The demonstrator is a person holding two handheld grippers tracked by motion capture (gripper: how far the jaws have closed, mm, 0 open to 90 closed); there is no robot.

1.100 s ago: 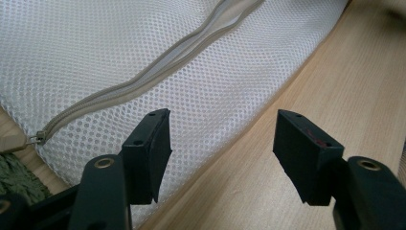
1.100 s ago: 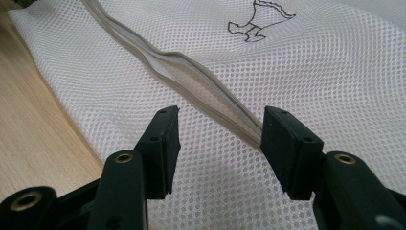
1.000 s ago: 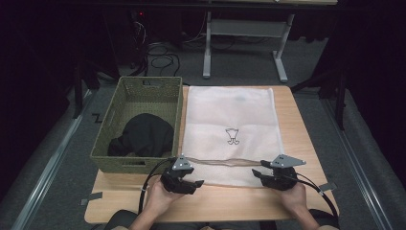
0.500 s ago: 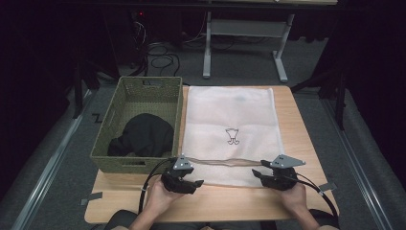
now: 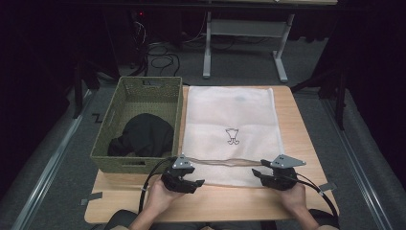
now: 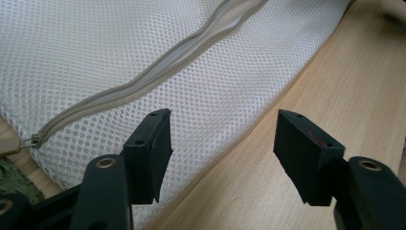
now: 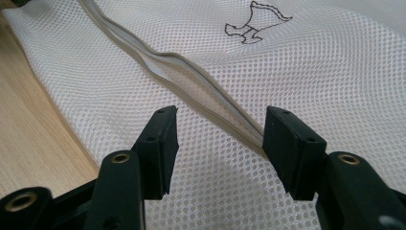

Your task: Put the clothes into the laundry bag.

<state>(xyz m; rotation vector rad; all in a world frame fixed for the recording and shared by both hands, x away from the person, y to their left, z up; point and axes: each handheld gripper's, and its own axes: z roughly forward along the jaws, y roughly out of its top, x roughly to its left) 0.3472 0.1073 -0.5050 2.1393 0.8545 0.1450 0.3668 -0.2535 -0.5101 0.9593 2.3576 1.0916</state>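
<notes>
A white mesh laundry bag (image 5: 230,115) with a small drawn logo (image 5: 232,136) lies flat on the wooden table (image 5: 306,143). Its zipper (image 5: 225,162) runs across the near end and is partly parted in the right gripper view, zipper (image 7: 191,79). My left gripper (image 5: 184,178) rests at the bag's near left corner, open, its jaws over the bag's edge and bare wood (image 6: 222,129). The zipper pull (image 6: 32,142) lies left of it. My right gripper (image 5: 269,175) stands open at the near right, jaws on either side of the zipper (image 7: 220,115).
A green woven basket (image 5: 143,86) holding a black garment (image 5: 143,136) stands against the bag's left side. A table leg frame (image 5: 239,33) and cables (image 5: 163,52) lie on the floor beyond the far edge.
</notes>
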